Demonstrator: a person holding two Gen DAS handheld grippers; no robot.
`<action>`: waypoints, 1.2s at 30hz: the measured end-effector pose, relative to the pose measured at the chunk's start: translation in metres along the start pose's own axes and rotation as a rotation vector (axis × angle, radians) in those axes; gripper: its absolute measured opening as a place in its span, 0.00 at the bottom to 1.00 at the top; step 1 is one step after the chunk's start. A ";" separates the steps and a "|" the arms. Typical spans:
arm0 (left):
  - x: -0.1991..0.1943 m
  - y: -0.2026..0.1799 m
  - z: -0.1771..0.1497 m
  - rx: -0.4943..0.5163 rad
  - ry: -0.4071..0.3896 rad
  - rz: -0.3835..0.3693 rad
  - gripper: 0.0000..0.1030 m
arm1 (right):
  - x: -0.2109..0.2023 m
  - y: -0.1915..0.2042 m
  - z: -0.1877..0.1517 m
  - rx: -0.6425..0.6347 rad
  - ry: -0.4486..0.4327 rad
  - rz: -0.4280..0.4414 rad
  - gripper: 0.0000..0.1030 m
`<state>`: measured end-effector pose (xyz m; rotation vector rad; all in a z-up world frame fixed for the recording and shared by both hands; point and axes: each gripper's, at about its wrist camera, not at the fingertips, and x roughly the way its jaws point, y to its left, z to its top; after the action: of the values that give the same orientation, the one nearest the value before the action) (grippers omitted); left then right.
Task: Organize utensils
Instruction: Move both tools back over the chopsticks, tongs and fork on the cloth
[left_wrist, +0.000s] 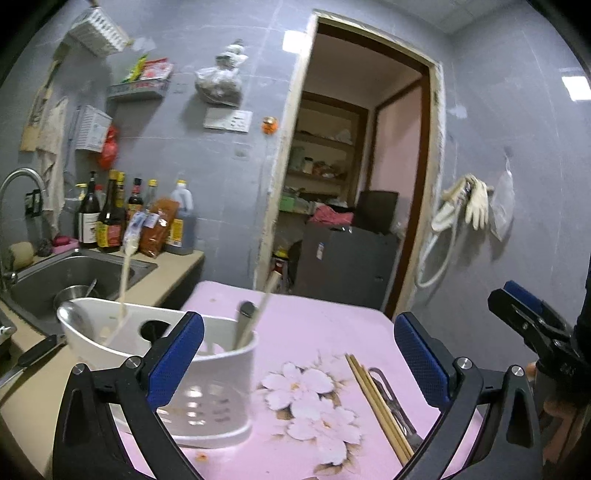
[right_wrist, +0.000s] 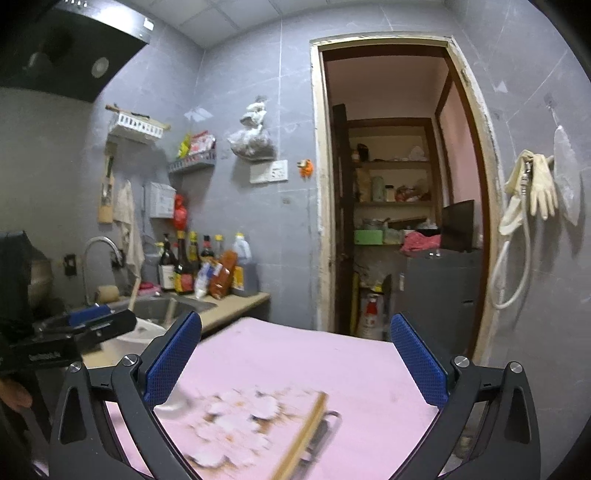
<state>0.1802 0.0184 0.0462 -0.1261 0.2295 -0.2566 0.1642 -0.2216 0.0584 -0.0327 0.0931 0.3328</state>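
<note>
Wooden chopsticks (left_wrist: 380, 406) lie on pink table (left_wrist: 314, 325) between left tool's (left_wrist: 299, 354) spread fingers.

Open pink tabletop (left_wrist: 317, 332) between holder and chopsticks

A white perforated plastic utensil holder (left_wrist: 207, 387) blocks the table's left side; wooden chopsticks (left_wrist: 376, 402) and a metal utensil (left_wrist: 393, 404) lie right, the flowered middle bare.

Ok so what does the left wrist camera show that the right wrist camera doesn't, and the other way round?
Left wrist only: the white utensil holder standing on the pink table, with utensils already upright in it, and a knife on the counter.

Right wrist only: the black range hood at upper left.

Both: the chopsticks lying beside metal tongs on the pink floral tabletop, the sink, the sauce bottles, the doorway, and both grippers open, left and right.
</note>
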 end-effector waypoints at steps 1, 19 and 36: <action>0.003 -0.004 -0.002 0.010 0.010 -0.007 0.98 | -0.001 -0.004 -0.002 -0.007 0.010 -0.010 1.00; 0.070 -0.048 -0.047 0.115 0.332 -0.055 0.98 | 0.018 -0.048 -0.050 -0.003 0.303 -0.042 0.97; 0.113 -0.054 -0.078 0.092 0.586 -0.157 0.74 | 0.064 -0.062 -0.084 0.062 0.594 0.079 0.46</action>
<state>0.2550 -0.0707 -0.0448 0.0262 0.7905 -0.4569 0.2372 -0.2630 -0.0306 -0.0659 0.6943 0.3910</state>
